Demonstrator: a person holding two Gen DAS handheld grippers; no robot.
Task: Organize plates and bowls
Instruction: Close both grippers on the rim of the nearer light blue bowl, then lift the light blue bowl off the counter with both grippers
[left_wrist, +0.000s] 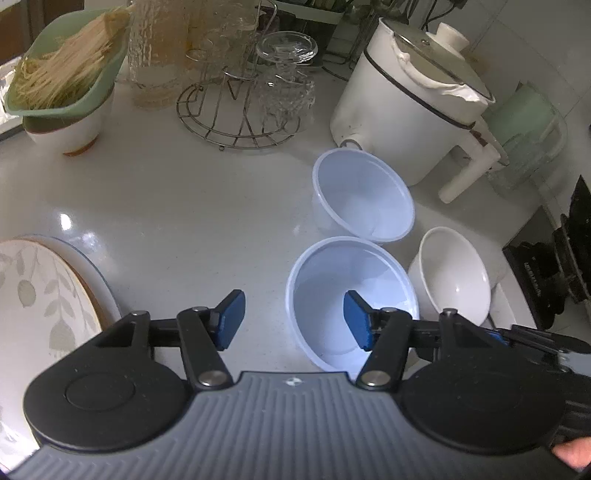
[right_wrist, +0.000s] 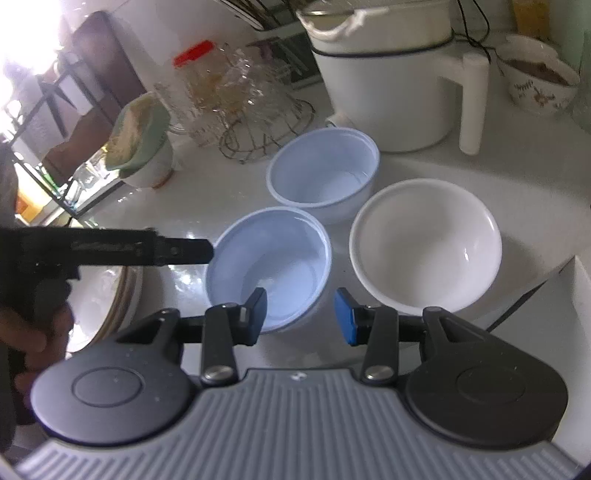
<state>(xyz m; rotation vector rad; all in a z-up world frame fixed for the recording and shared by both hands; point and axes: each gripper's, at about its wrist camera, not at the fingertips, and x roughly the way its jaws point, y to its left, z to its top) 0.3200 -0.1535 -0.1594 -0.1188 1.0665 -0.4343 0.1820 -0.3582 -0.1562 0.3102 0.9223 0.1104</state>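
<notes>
Two pale blue plastic bowls and a white ceramic bowl stand close together on the white counter. My left gripper (left_wrist: 293, 319) is open, with the left rim of the near blue bowl (left_wrist: 351, 295) between its blue pads and the right pad inside the bowl. My right gripper (right_wrist: 301, 317) is open over the same bowl (right_wrist: 269, 266), straddling its right rim, the left pad above the inside. The far blue bowl (left_wrist: 362, 195) (right_wrist: 321, 173) and the white bowl (left_wrist: 454, 277) (right_wrist: 424, 247) are untouched. A leaf-patterned plate (left_wrist: 37, 314) tops a stack at the left.
A white electric pot (left_wrist: 406, 118) (right_wrist: 388, 92) stands just behind the bowls. A wire rack of glassware (left_wrist: 240, 110) and a green bowl of noodles (left_wrist: 62, 74) sit farther back. A black object (left_wrist: 554, 266) stands at the right. A patterned bowl (right_wrist: 539, 85) is at the far right.
</notes>
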